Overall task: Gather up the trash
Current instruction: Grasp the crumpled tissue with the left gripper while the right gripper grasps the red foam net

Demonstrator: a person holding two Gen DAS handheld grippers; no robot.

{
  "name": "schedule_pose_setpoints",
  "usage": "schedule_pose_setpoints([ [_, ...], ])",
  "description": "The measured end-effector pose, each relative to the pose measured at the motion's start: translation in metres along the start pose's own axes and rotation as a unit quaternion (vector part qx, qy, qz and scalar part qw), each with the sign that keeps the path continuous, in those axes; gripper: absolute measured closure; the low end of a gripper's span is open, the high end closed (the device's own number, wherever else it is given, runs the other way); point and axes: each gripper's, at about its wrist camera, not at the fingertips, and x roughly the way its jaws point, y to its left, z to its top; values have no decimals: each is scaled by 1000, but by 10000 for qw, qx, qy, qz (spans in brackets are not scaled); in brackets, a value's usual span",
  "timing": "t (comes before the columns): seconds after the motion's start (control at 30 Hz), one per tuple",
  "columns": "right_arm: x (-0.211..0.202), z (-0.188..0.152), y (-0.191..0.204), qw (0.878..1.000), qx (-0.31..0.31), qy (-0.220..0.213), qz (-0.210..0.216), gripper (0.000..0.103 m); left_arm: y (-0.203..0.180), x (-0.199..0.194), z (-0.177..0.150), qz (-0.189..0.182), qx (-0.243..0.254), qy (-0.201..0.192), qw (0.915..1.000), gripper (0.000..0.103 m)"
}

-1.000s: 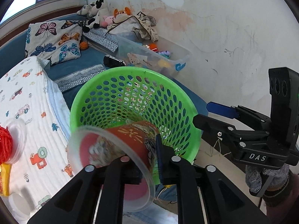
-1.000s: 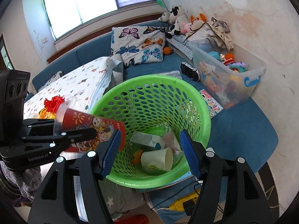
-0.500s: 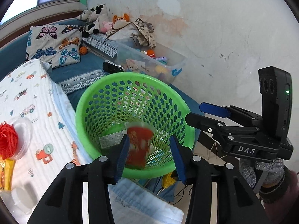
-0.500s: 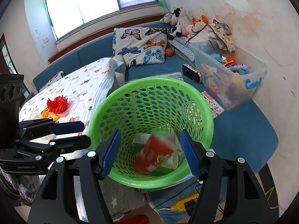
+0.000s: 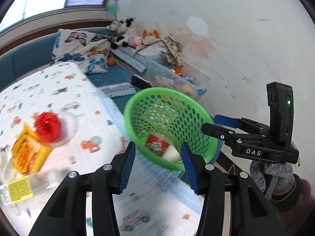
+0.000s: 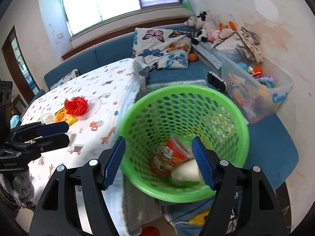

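The green perforated basket [image 5: 137, 102] [image 6: 183, 88] stands beside the cloth-covered table [image 5: 65, 90] [image 6: 110, 82]. Inside it lie a red printed paper cup [image 5: 156, 144] [image 6: 170, 155] and a white cup [image 5: 171, 154] [image 6: 185, 172]. My left gripper [image 5: 159, 167] [image 6: 68, 132] is over the table edge, back from the basket, its jaws opening with nothing between them. My right gripper [image 6: 159, 161] [image 5: 209, 122] hangs over the basket's near rim, its jaws opening too, and the pads press on nothing. On the table lie a red mesh ball [image 5: 47, 125] [image 6: 76, 105] in a clear lid and a yellow packet [image 5: 27, 153] [image 6: 65, 118].
A clear bin of toys [image 6: 256, 90] stands against the wall right of the basket. A butterfly pillow [image 6: 163, 49] and stuffed animals [image 6: 202, 25] sit on the blue bench behind. A gloved hand [image 5: 275, 171] holds the right gripper. A yellow object with a cord [image 6: 196, 219] lies below the basket.
The left gripper let go of the red cup, which dropped into the basket. That gripper then drew back and left over the table. The right gripper's jaws widened slightly.
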Motion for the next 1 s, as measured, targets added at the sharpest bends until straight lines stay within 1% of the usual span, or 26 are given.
schedule_pose_setpoints([
  [0.07, 3, 2, 8, 9999, -76, 5, 77, 33, 8, -9, -4, 73, -85, -59, 9999, 55],
  [0.27, 15, 10, 42, 9989, -328, 46, 337, 33, 43, -41, -17, 518, -353, -264, 9977, 54],
  [0.4, 25, 15, 64, 9975, -485, 88, 504, 32, 73, -64, -25, 818, -658, -392, 9937, 54],
  [0.57, 35, 22, 90, 9953, -680, 119, 685, 32, 107, -90, -36, 1216, -1008, -555, 9859, 54],
  [0.7, 43, 29, 110, 9931, -817, 136, 826, 32, 137, -112, -48, 1595, -1314, -670, 9761, 54],
  [0.77, 47, 31, 119, 9921, -874, 150, 892, 32, 149, -121, -54, 1834, -1395, -718, 9704, 50],
  [0.83, 50, 32, 125, 9912, -920, 161, 935, 32, 163, -130, -60, 2075, -1502, -751, 9637, 49],
  [0.97, 59, 34, 140, 9893, -1004, 212, 1038, 32, 198, -142, -72, 2372, -1858, -742, 9507, 48],
  [1.0, 60, 34, 144, 9889, -1022, 228, 1059, 32, 203, -143, -74, 2417, -1909, -736, 9485, 48],
])
